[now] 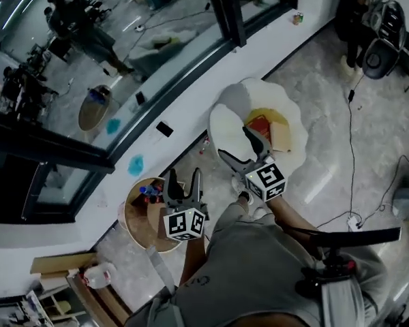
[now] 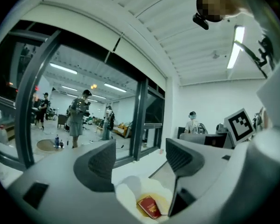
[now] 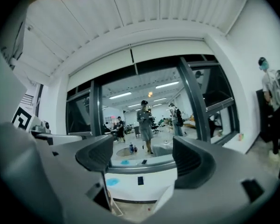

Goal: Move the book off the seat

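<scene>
Book: the red book point(image 1: 260, 124) lies flat on the yellow middle of the egg-shaped seat point(image 1: 225, 125), with a tan flat thing point(image 1: 281, 136) just to its right.
Key relation: the book sits beyond and slightly right of the right gripper point(image 1: 233, 142), which reaches over the seat's near edge. We judge this the nearer hand.
Left gripper: the left gripper point(image 1: 184, 174) hangs well to the left, by the small round counter point(image 1: 140, 227). In its own view the book shows low between its fingers point(image 2: 98, 164), but far off.
Long axis: in the left gripper view the book runs slantwise across the line of the fingers, so we expect a wrist turn.
Finger state: both pairs stand well apart and hold nothing. Only the window shows between the right fingers point(image 3: 189, 160).
In the way: nothing lies between the right gripper and the book. The tan thing crowds the book's right edge.
Around: bottles point(image 1: 150, 193) stand on the round counter, and a cable point(image 1: 351, 148) trails across the floor on the right.
</scene>
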`<action>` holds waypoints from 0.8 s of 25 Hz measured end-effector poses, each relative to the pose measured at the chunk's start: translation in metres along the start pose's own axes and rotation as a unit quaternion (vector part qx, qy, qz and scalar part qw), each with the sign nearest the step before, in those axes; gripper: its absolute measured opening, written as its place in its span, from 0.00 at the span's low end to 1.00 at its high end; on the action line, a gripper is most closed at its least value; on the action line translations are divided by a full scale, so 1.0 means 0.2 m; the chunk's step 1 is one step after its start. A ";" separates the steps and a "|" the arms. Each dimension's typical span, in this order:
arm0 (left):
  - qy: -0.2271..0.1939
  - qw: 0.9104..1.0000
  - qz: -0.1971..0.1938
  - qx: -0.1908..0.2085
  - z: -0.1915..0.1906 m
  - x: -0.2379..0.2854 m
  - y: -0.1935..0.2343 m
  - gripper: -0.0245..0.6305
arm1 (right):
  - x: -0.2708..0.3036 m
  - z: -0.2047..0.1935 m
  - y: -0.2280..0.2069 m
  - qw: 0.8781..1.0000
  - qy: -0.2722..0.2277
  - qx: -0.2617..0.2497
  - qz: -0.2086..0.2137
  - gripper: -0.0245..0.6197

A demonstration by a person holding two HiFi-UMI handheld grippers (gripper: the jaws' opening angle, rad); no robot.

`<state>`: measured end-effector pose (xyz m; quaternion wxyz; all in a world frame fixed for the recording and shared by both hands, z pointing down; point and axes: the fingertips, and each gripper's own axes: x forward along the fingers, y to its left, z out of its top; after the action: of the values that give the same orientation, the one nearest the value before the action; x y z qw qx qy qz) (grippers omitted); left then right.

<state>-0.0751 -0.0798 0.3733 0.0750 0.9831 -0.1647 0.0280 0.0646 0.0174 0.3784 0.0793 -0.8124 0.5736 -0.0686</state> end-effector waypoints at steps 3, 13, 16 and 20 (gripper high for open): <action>0.013 0.998 -0.062 -0.007 -0.07 0.33 -0.15 0.56 | -0.06 0.00 -0.28 0.998 0.005 -0.001 -0.058 0.67; -0.030 0.970 -0.239 -0.030 0.08 1.42 -0.77 0.56 | -0.07 0.26 -1.18 0.985 0.016 -0.038 -0.169 0.67; -0.050 0.965 -0.257 -0.017 0.13 1.61 -0.75 0.56 | 0.08 0.31 -1.27 0.985 0.009 -0.049 -0.168 0.67; -0.034 0.973 -0.227 -0.023 0.14 1.78 -0.63 0.56 | 0.29 0.42 -1.35 0.989 -0.012 -0.059 -0.138 0.67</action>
<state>0.3032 -0.0801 0.3561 0.0964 0.9932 0.0600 -0.0270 0.3494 0.0560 0.3544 0.0282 -0.8876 0.4585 -0.0355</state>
